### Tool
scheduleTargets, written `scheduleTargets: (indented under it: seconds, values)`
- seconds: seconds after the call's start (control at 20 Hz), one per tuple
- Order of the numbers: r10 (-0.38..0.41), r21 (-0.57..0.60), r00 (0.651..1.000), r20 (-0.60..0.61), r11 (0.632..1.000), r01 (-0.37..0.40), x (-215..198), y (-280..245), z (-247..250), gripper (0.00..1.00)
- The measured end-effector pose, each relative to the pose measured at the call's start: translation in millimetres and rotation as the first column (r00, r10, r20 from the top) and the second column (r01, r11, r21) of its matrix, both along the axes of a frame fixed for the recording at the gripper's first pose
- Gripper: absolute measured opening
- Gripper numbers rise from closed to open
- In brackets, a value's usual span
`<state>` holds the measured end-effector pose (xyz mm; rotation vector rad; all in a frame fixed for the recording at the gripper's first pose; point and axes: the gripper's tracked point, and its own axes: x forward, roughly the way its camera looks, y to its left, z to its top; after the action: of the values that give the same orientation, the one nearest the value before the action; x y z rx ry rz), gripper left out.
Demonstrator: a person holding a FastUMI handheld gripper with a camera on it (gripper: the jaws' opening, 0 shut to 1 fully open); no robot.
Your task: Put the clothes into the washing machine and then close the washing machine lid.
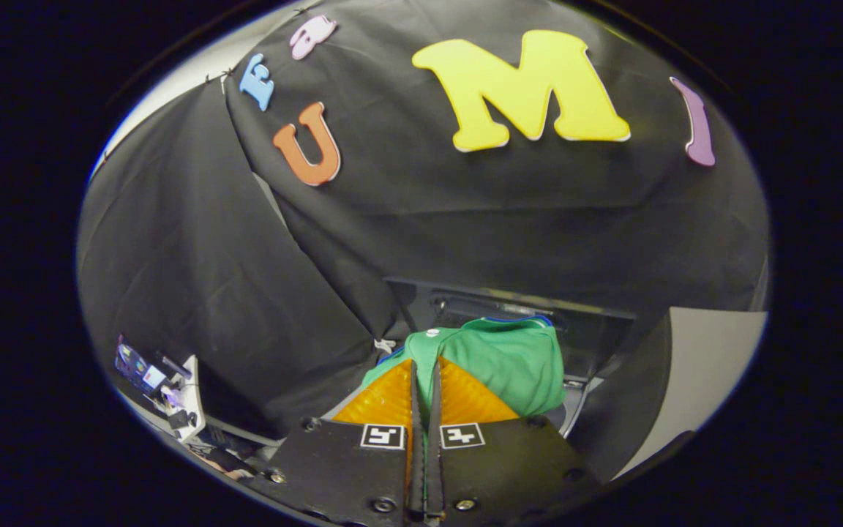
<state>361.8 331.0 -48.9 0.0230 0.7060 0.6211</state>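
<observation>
My gripper has its two orange fingers drawn almost together, just a thin dark slit left between them, and the green garment rides pinched at their tips — the cloth bunches up from the slit and spills forward, mostly toward one o'clock of the fingers, with a white button near its collar at about twelve. So the clothes are in my grip, not in the drum yet. What the coming move turns on, I judge, is that the washing machine lies directly ahead and slightly to the right of the fingers: its dark opening sits beyond the garment at twelve to two o'clock, the far rim running crosswise to my fingers. The garment hides most of the opening, so I cannot tell whether anything already lies inside. A pale panel at three o'clock, standing beyond the opening's right side, may be the raised lid, though I can't be sure from here. If so, the load has to travel forward and down past the near rim before I let go, and the lid would come after, from the right. Off at eight o'clock, well apart from all this, a white box with small cluttered items sits low beside the black cloth.
</observation>
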Motion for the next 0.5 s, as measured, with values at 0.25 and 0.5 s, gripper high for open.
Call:
scheduleTargets:
  seconds: [0.25, 0.5]
  values:
    - [-0.075, -0.046, 0.997, -0.021, 0.996, 0.074, 11.8, 8.6, -64.9, 0.05]
    - [-0.153, -0.081, 0.988, -0.008, 0.985, 0.152, 29.9, 9.2, -127.7, 0.05]
